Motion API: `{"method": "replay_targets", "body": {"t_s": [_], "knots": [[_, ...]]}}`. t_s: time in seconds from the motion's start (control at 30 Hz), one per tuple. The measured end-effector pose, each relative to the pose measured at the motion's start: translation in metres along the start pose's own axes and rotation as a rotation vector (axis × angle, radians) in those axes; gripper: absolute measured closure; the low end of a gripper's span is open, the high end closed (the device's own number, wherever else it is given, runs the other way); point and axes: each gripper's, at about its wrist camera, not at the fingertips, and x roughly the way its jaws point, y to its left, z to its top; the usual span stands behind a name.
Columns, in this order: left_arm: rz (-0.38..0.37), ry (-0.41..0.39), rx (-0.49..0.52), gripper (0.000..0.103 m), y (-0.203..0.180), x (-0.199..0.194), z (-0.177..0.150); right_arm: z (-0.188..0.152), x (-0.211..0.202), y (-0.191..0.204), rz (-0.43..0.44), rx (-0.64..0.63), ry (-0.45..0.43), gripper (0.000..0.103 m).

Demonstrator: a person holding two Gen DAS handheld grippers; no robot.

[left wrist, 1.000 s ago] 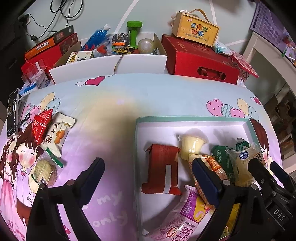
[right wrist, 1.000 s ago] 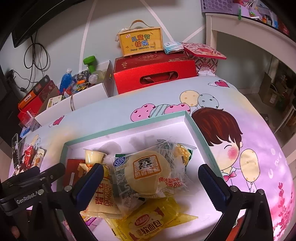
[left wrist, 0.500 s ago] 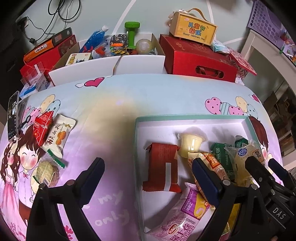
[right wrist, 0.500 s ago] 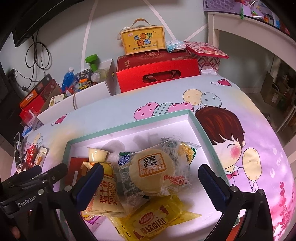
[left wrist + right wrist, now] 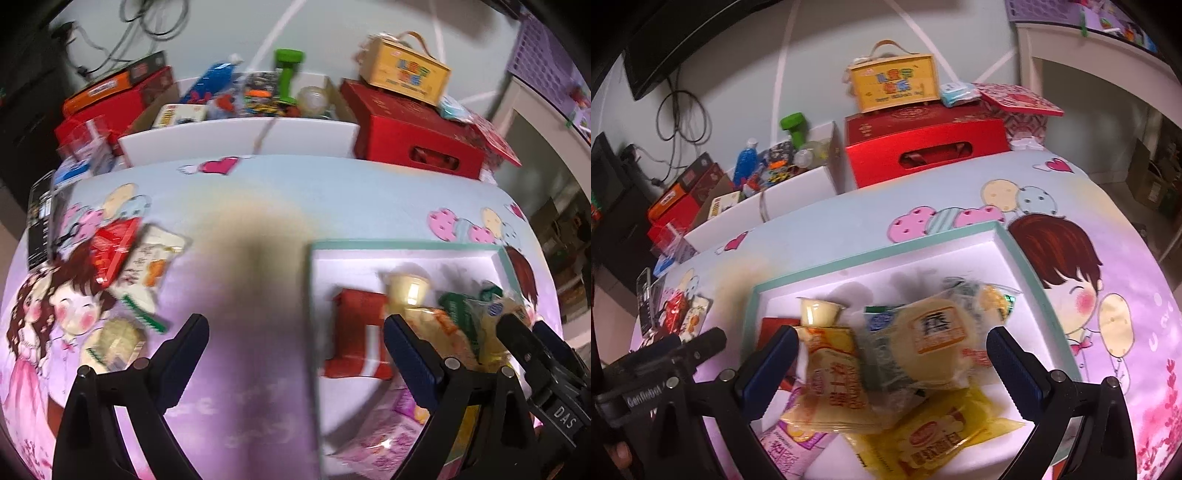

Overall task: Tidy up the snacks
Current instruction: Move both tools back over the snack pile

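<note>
Loose crinkly red snack packet [image 5: 112, 249] is seen at ten o'clock from wide-open, empty left gripper [image 5: 295, 345]; right gripper [image 5: 892, 350] likewise open, empty.

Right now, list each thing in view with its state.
left tool: open, empty, over the cloth.
right tool: open, empty, above the tray snacks.
tray: lidless, partly filled.
jelly cup: upright, sealed, in the tray.
round cake pack: sealed, lying atop other packs.
red packet: outside the tray.
</note>
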Motion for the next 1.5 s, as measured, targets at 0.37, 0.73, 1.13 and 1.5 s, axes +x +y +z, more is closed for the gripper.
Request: {"method": "replay_targets", "body": {"t_s": [0.37,0.73,1.13,1.5], "knots": [[0.076,-0.001,-0.149,0.008,0.082,-0.015,-0.010,-0.001,-0.008,0.027,0.008,-0.047,-0.032,0.000],[0.108,0.012,-0.275,0.008,0.139,-0.023,-0.025,0.000,-0.012,0.036,-0.005,-0.034,-0.055,0.000],[0.111,0.039,-0.347,0.008,0.173,-0.023,-0.041,-0.014,-0.007,0.105,0.113,-0.150,-0.042,0.000],[0.107,0.060,-0.444,0.008,0.207,-0.018,-0.054,-0.042,0.014,0.181,0.206,-0.269,0.023,0.000]]}}
